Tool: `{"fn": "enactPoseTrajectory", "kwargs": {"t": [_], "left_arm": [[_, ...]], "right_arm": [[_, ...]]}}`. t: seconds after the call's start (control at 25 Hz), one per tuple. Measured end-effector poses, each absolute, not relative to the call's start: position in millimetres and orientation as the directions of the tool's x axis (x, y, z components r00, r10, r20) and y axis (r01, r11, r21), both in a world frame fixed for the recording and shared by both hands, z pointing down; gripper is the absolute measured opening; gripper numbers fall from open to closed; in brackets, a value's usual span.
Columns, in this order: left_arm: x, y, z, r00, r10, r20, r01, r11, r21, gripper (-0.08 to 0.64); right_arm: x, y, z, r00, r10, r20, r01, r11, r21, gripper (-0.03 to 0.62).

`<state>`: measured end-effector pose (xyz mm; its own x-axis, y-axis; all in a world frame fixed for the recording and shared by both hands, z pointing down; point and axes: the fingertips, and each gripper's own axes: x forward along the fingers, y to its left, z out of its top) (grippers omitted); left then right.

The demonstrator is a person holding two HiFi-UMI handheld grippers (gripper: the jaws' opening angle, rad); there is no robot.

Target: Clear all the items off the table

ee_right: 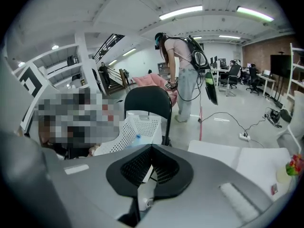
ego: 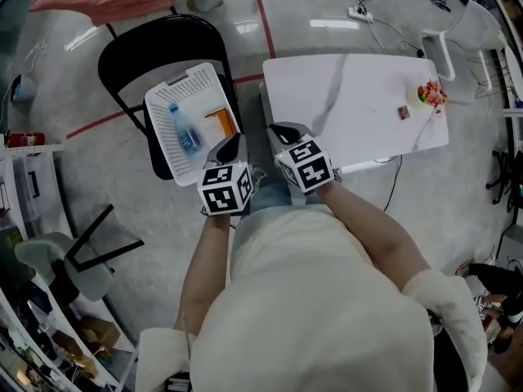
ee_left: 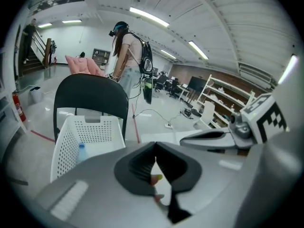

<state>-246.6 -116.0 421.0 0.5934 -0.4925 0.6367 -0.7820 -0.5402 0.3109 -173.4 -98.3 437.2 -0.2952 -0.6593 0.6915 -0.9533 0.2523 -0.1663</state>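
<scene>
We hold the left gripper [ego: 232, 147] and right gripper [ego: 284, 132] with jaws closed on nothing, near the edge of the table [ego: 351, 104]. At its far corner a flowery thing [ego: 428, 96] and a red bit [ego: 404, 113] are too small to identify. The basket [ego: 163, 129] covers the seat of the chair [ego: 147, 43].

A black chair [ego: 155, 47] stands on a glossy grey floor [ego: 73, 194], with a white marbled desk [ego: 351, 104] just to its right. A red floor line [ego: 263, 15] passes between them. Above the chair, strip lights [ee_right: 180, 12] cross the white ceiling. A staircase [ee_right: 111, 42] rises to the chair's left, and a brick wall [ee_right: 261, 49] stands far to its right.
</scene>
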Motion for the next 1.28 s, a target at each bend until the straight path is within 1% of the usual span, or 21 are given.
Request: {"fn": "enactPoseTrajectory", "kwargs": {"t": [0.32,0.84,1.28], "left_arm": [[-197,-104,409,0.625,-0.467,0.625,-0.744,-0.599,0.296,0.009],[-124,-87,404,0.607,-0.489,0.626,-0.763,-0.579,0.287,0.009],[-46,-70,406,0.615,-0.47,0.633,-0.748,-0.603,0.279,0.009]], "right_arm": [[-124,-85,427,-0.253,-0.699,0.669,-0.967,0.183,-0.175,-0.002],[-45,-71,417,-0.257,-0.714,0.651,-0.966,0.19,-0.173,-0.002],[28,-59,413,-0.244,-0.734,0.634,-0.97,0.172,-0.173,-0.002]]}}
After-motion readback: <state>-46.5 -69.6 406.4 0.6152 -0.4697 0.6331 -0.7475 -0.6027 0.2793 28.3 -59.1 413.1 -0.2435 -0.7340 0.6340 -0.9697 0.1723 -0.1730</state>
